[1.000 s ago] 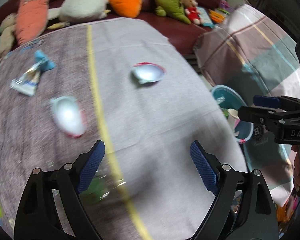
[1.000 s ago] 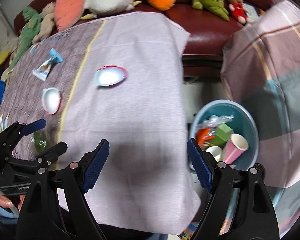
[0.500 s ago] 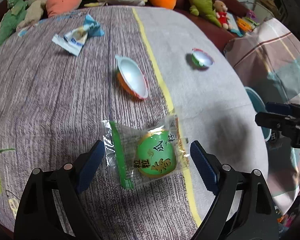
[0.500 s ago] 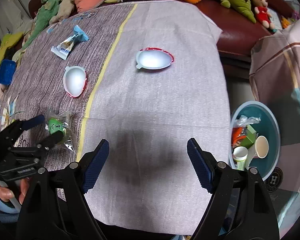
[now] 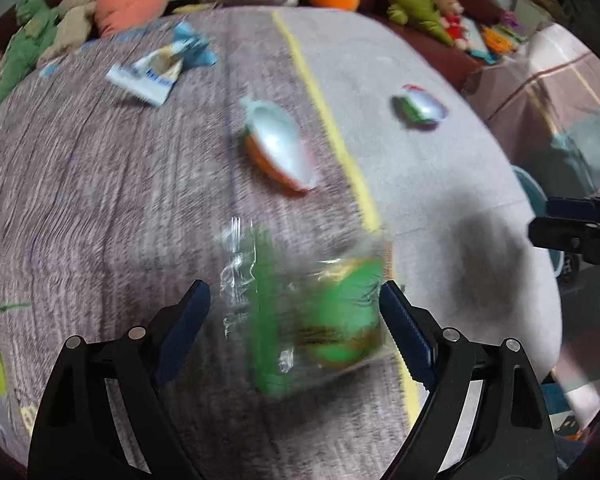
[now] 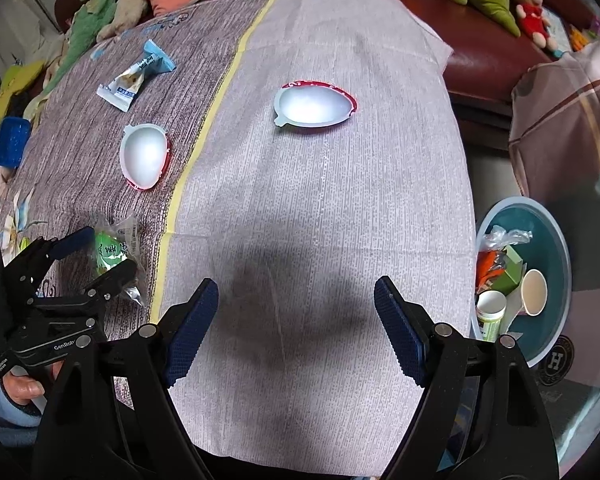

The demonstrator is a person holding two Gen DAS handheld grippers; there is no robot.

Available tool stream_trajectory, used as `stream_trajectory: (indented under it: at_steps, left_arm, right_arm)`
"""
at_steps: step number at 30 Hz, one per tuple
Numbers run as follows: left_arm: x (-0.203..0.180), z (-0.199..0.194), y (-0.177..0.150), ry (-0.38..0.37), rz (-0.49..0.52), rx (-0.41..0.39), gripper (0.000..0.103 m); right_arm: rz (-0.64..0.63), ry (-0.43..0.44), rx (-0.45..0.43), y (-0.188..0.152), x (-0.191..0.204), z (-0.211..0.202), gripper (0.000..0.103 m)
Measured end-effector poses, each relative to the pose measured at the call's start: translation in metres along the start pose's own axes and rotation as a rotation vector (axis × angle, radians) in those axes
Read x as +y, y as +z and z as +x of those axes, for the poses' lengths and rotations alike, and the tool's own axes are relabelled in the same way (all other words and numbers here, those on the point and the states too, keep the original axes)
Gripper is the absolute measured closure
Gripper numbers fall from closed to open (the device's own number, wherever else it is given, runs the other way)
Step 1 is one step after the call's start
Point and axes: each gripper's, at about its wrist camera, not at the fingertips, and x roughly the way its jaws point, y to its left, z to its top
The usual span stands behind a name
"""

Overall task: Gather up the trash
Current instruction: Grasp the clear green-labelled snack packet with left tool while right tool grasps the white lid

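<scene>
Trash lies scattered on the cloth-covered worktop (image 6: 320, 208), and we take the yellow stripe (image 6: 204, 128) in that cloth as our landmark. Our left tool (image 5: 294, 310) hangs with its jaws spread wide around the green snack packet (image 5: 312, 312), which sits just left of the stripe's near end; the pads do not press it yet. Our right tool (image 6: 296, 320) stands open and empty over bare cloth right of the stripe. An orange-bottomed jelly cup (image 6: 144, 156) rests just left of the stripe, a red-rimmed jelly cup (image 6: 314, 106) well right of it, and a blue-and-white wrapper (image 6: 134, 76) far left, toward the back. The teal basin (image 6: 556, 248), off the worktop's right edge, already holds cups and wrappers.

We judge the risk to be in the closing: the packet's clear film is slick and crinkled, so the pads may catch only a loose edge and let it slide out on the carry to the basin. The left wrist view is blurred, so we cannot confirm the packet is centred.
</scene>
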Motion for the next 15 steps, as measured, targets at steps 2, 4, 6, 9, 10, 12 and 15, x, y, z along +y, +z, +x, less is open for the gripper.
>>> stream_trajectory:
  at_steps: [2, 4, 6, 9, 10, 12, 15]
  left_arm:
    - [0.007, 0.002, -0.001, -0.009, -0.021, 0.007, 0.016]
    - [0.009, 0.004, -0.003, -0.021, -0.022, 0.014, 0.016]
    - [0.007, 0.001, -0.005, -0.024, -0.010, -0.005, 0.044]
    - [0.006, -0.006, -0.002, -0.053, -0.019, -0.021, 0.056]
    - [0.006, -0.008, -0.001, -0.047, -0.018, -0.027, 0.056]
    - [0.008, -0.011, 0.003, -0.063, -0.032, -0.030, 0.057]
    - [0.004, -0.021, 0.012, -0.080, -0.028, -0.052, 0.057]
  right_arm:
    - [-0.005, 0.006, 0.001, 0.001, 0.001, 0.001, 0.027]
    - [-0.012, 0.008, 0.003, 0.001, 0.002, 0.002, 0.027]
    - [-0.011, 0.010, 0.007, 0.003, 0.003, 0.004, 0.027]
    - [-0.008, 0.016, 0.004, 0.004, 0.004, 0.004, 0.027]
    - [-0.009, 0.020, 0.004, 0.005, 0.005, 0.004, 0.027]
    - [-0.014, 0.020, 0.002, 0.006, 0.005, 0.003, 0.027]
    - [-0.017, 0.016, 0.001, 0.009, 0.004, 0.003, 0.027]
